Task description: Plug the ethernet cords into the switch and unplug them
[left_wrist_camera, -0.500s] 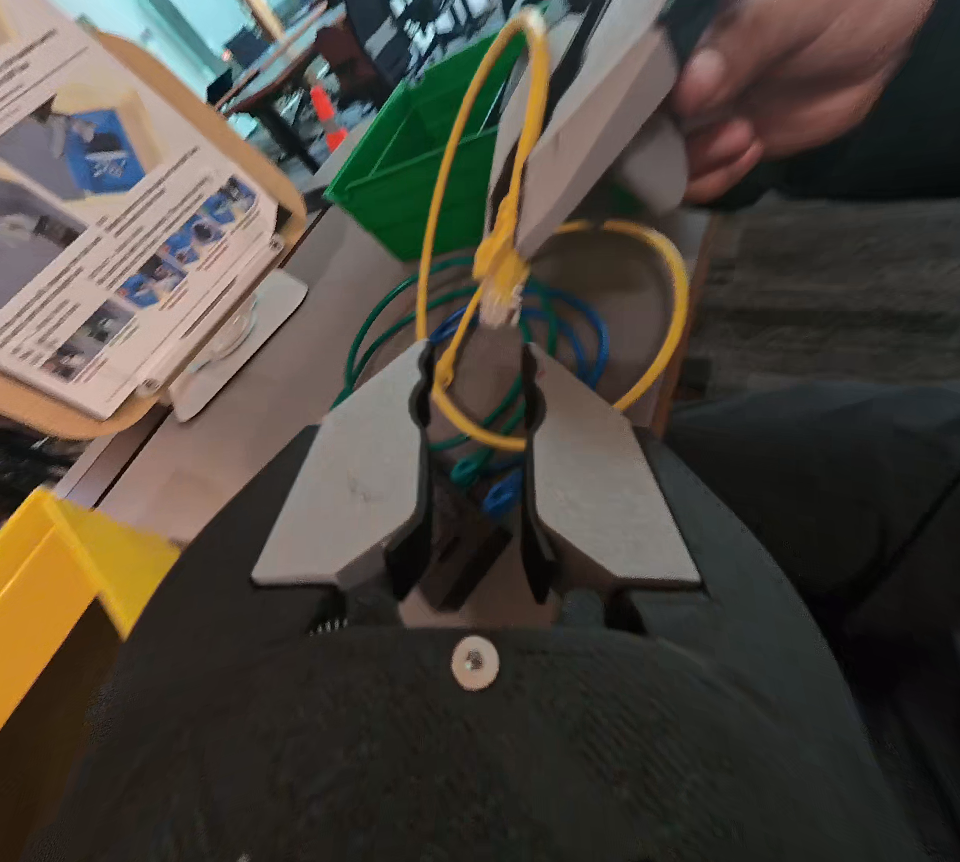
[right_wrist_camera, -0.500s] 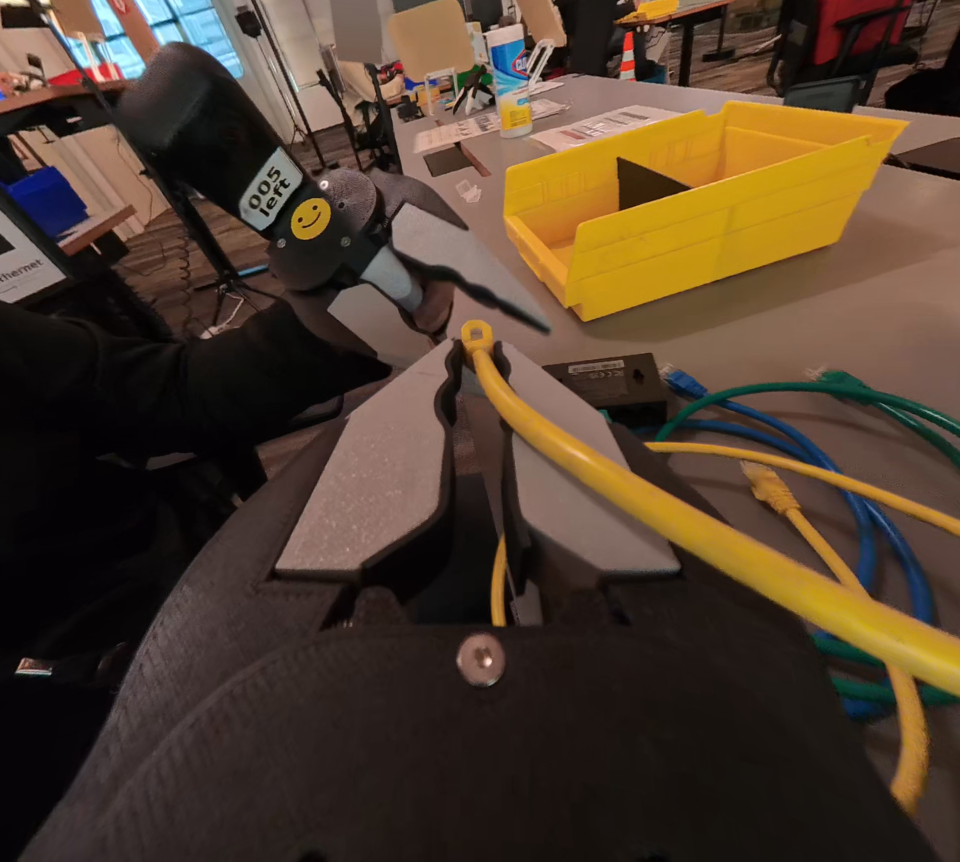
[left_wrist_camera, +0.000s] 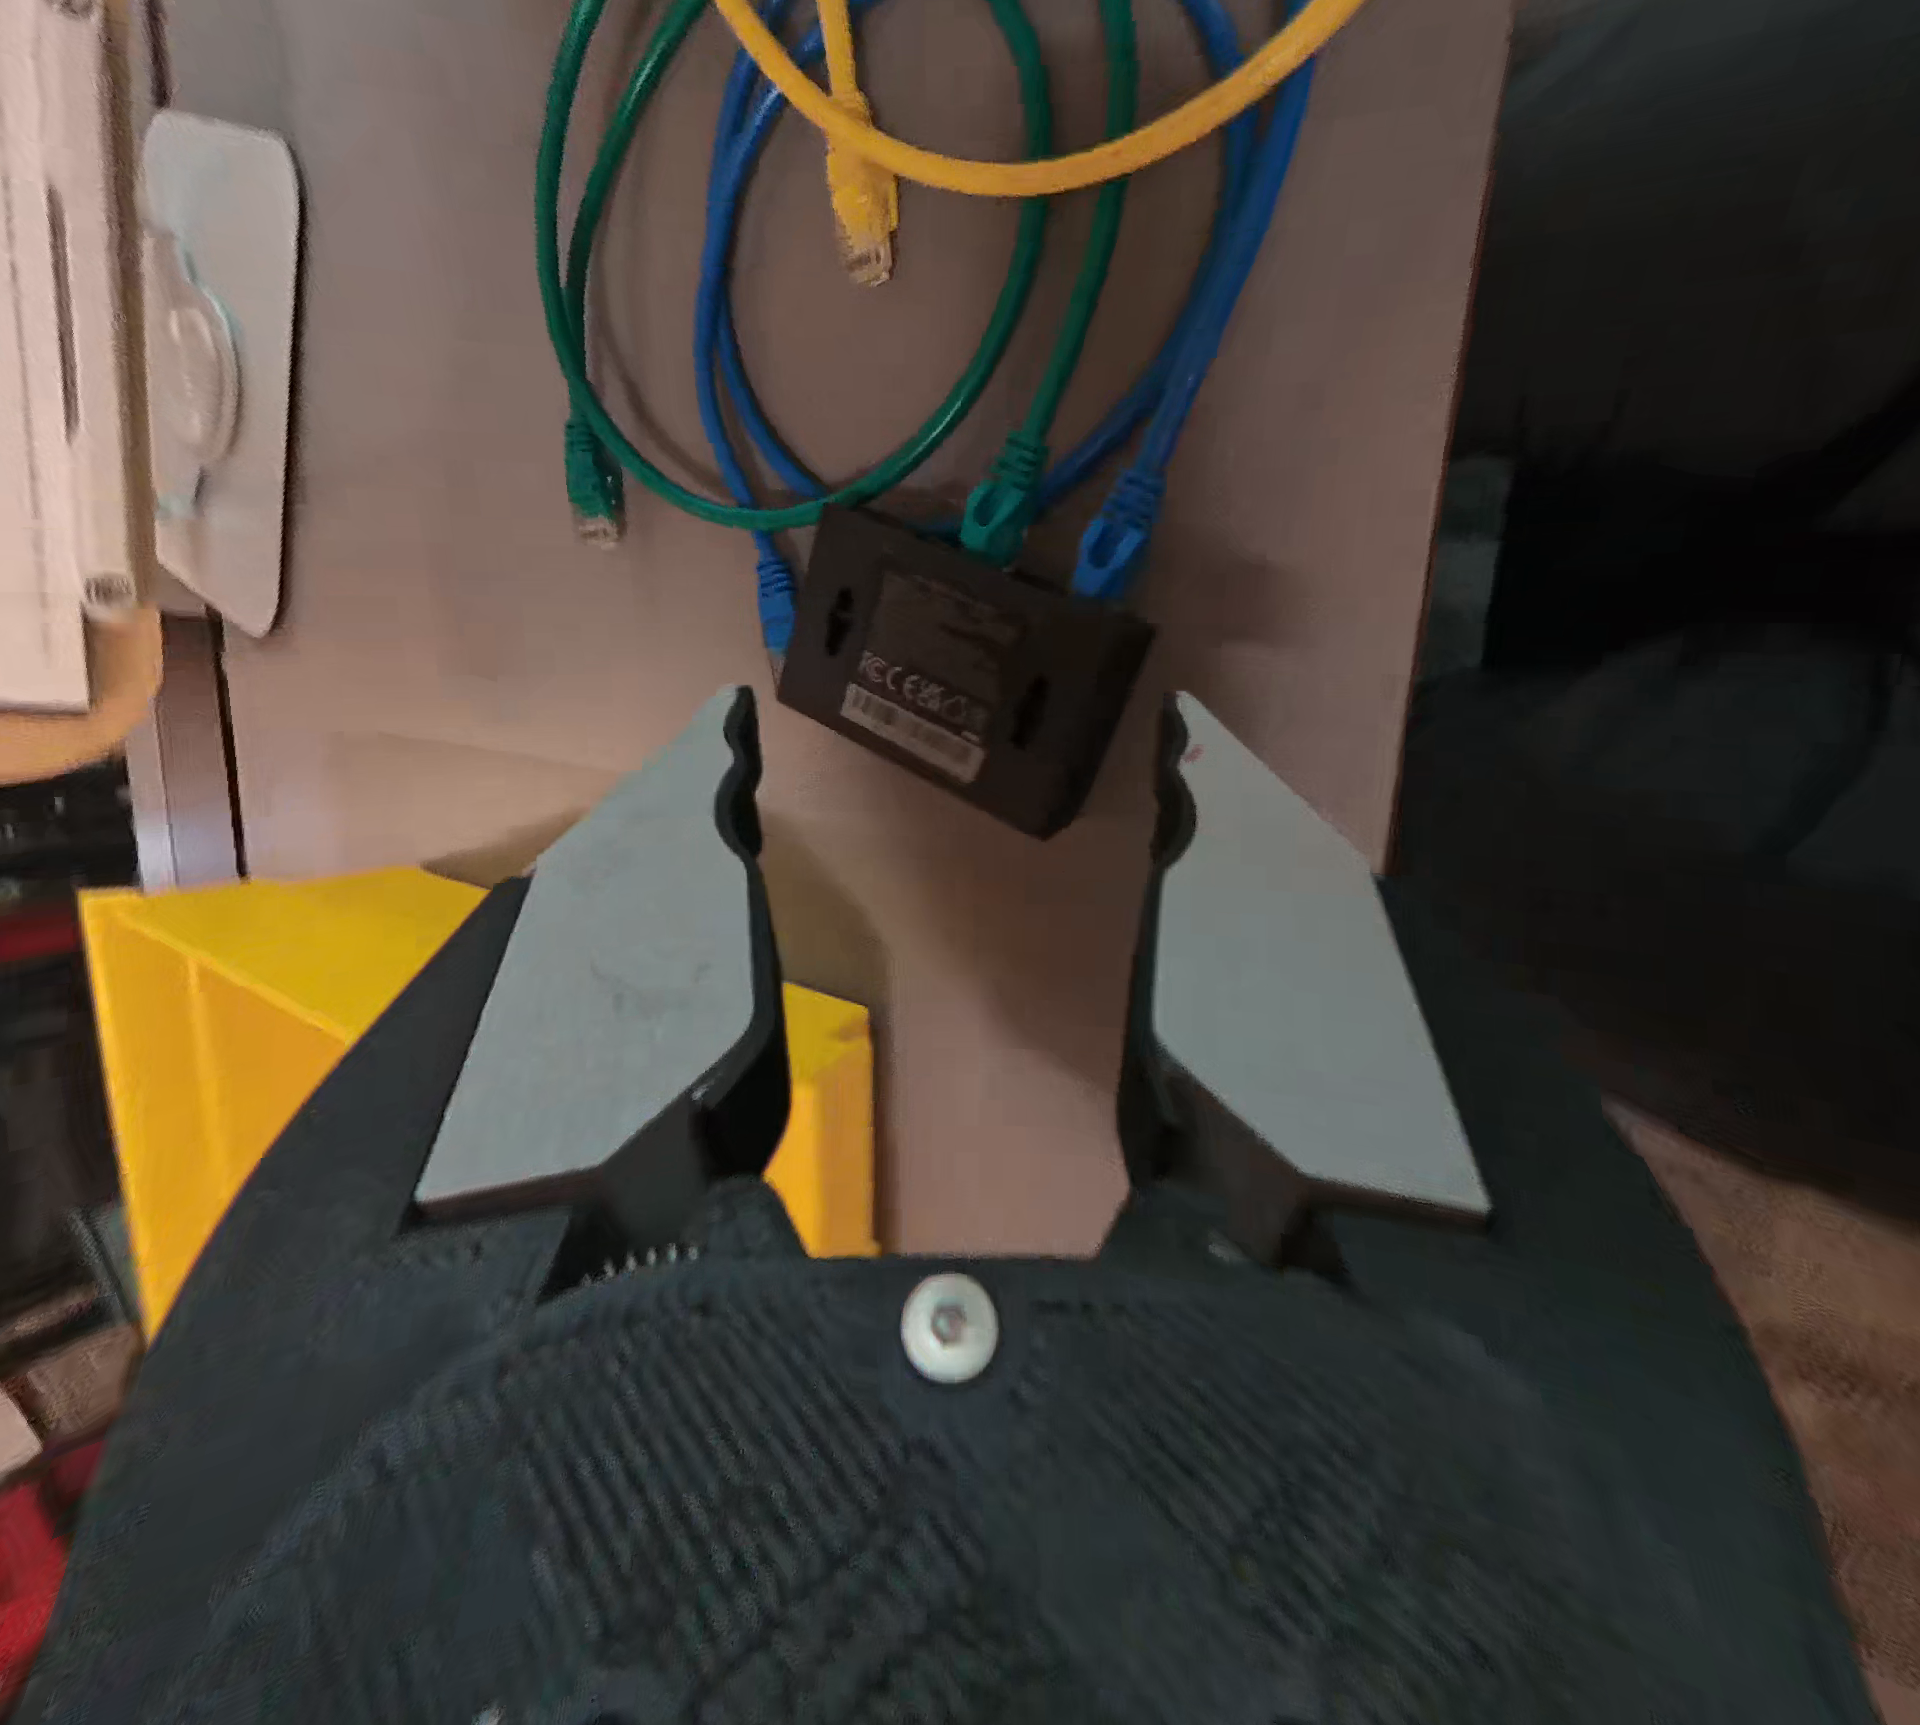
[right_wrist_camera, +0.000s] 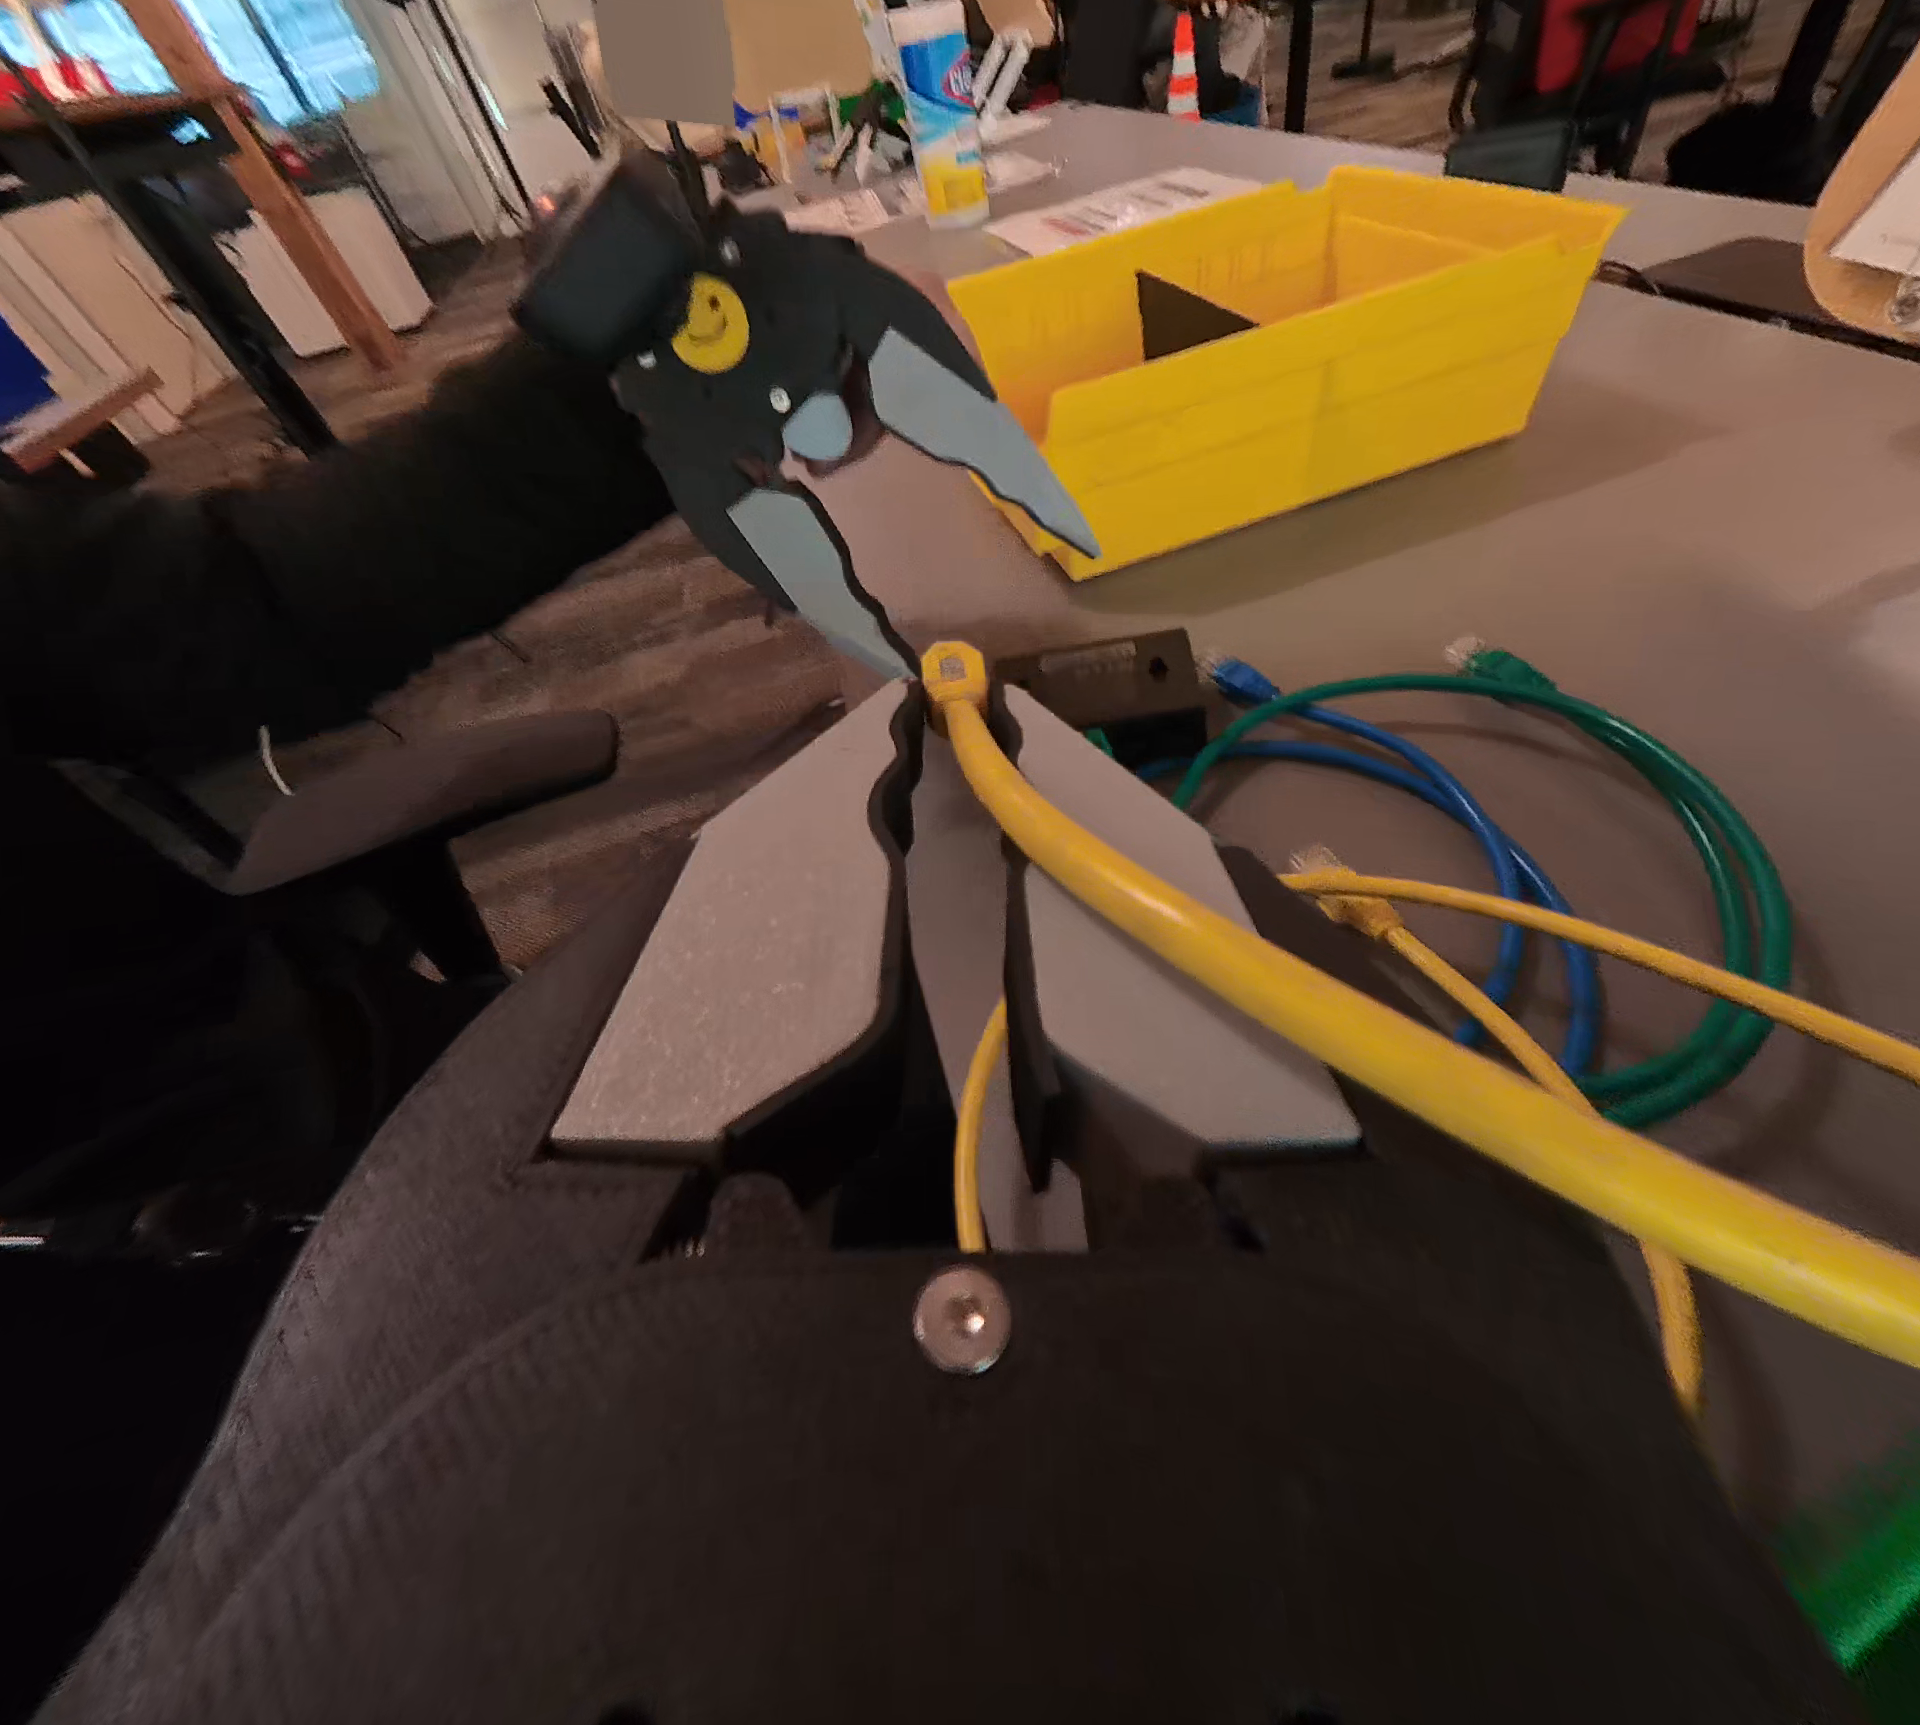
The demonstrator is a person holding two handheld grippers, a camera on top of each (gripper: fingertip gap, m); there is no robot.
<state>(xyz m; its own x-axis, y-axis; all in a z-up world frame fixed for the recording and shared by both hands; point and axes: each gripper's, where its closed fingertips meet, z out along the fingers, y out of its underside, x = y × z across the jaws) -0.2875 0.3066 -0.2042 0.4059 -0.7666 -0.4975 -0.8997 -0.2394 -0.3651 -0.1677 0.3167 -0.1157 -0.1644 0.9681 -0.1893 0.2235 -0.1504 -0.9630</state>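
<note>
**Right gripper holds the yellow cord's plug; left gripper is spread wide above the switch**

In the left wrist view, the left gripper has its jaws far apart and nothing is between them. Just past the fingertips, toward 12 o'clock, the black switch lies on the grey table with its label side facing up. A green cord and a blue cord each have one plug at the far edge of the switch, at about 1 o'clock from its middle; they look plugged in, but I cannot tell this for sure. The other green plug lies free on the table at 10 o'clock from the switch, and the other blue plug lies just beside the switch's left side. Above the loops, one free yellow plug hangs at 12 o'clock. A yellow bin is at 8 o'clock.

In the right wrist view, the right gripper is closed almost fully on the yellow cord, pinching it just behind its plug, which sticks out at the fingertips. The cord runs from there to 4 o'clock over the right finger. The left gripper is seen at 11 o'clock with its fingers wide apart, and one tip is very near the yellow plug. The switch lies just behind the right gripper's tips, at 1 o'clock, and the green and blue loops lie at 3 o'clock. The yellow bin stands farther behind at 1 o'clock.
</note>
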